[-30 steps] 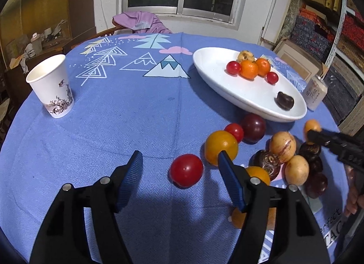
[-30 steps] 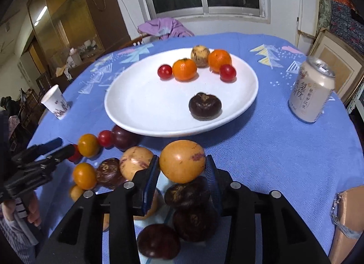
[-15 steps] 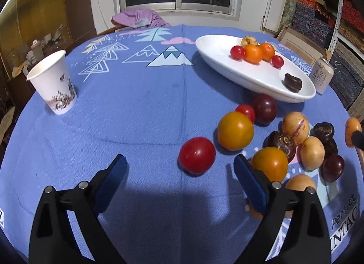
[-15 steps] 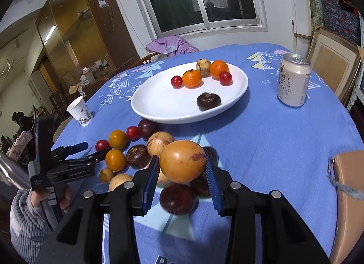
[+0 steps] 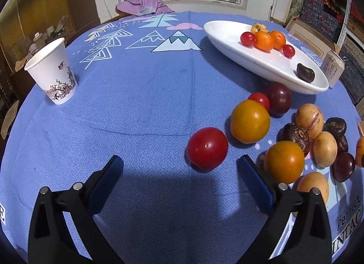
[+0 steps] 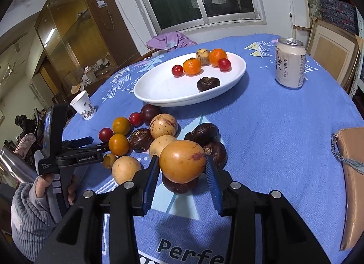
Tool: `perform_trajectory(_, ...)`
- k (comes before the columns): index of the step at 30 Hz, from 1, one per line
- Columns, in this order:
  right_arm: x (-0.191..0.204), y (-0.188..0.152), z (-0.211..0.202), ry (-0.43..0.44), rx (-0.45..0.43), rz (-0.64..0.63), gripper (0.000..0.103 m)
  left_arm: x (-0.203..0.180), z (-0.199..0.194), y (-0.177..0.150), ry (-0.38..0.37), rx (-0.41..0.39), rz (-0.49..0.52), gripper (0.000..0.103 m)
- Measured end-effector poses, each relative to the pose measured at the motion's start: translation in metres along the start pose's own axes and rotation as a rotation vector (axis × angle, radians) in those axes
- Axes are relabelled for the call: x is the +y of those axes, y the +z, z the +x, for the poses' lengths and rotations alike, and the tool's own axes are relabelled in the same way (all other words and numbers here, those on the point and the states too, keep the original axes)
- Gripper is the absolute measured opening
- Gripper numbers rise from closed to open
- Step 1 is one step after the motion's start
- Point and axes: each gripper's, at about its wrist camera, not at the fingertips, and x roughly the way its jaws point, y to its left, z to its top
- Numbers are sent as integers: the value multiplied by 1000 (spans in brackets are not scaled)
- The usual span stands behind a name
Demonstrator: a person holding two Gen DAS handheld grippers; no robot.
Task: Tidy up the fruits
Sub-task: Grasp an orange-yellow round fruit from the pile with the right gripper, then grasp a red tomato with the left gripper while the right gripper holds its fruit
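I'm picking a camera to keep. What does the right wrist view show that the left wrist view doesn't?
Only right wrist: the yellow fruit clamped in the right hand-held gripper, and a tan pouch.

Only left wrist: the wide-open left hand-held gripper seen from behind, just short of a red tomato.

Both: the white plate, paper cup, drink can.

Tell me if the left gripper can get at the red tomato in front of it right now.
Probably yes. The left gripper is wide open with nothing between its fingers, and the red tomato sits just ahead on bare cloth, apart from the other fruit.
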Motion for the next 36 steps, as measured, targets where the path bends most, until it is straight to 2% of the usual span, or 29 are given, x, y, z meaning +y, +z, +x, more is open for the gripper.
perform_trajectory(5, -1, -1, -1, 1, -1, 3, 42, -2, -20, 3, -9, -119, 6, 99)
perform_trajectory(8, -1, 0, -2, -1, -6, 6, 42, -6, -18, 5, -10, -112, 29, 97)
perform_trajectory(9, -1, 0, -2, -4, -8, 4, 42, -6, -17, 5, -22, -103, 30, 93)
perform_trajectory(10, -1, 0, -2, -6, -11, 2, 42, -6, -16, 6, -28, -97, 30, 78)
perform_trajectory(11, -1, 0, -3, -7, -15, 0, 43, -6, -15, 6, -37, -95, 25, 68)
perform_trajectory(15, 0, 0, -3, -13, -18, -5, 42, -6, -11, 5, -76, -73, 21, 59)
perform_trajectory(16, 0, -1, -2, -21, -16, -8, 42, -7, -11, 5, -89, -73, 26, 53)
perform_trajectory(21, 0, -2, 2, -42, -1, -18, 42, -18, -8, 4, -105, -58, 72, 49)
perform_trajectory(23, 1, -3, 4, -59, 3, -25, 42, -20, -8, 4, -111, -58, 79, 40)
perform_trajectory(28, 3, -5, 6, -73, 5, -43, 39, -16, -9, 5, -113, -65, 63, 31)
perform_trajectory(32, 4, -6, 6, -82, 0, -54, 38, -15, -13, 4, -121, -80, 61, 31)
perform_trajectory(36, 1, -3, -1, -58, -25, -36, 38, -17, -29, 3, -126, -138, 71, 30)
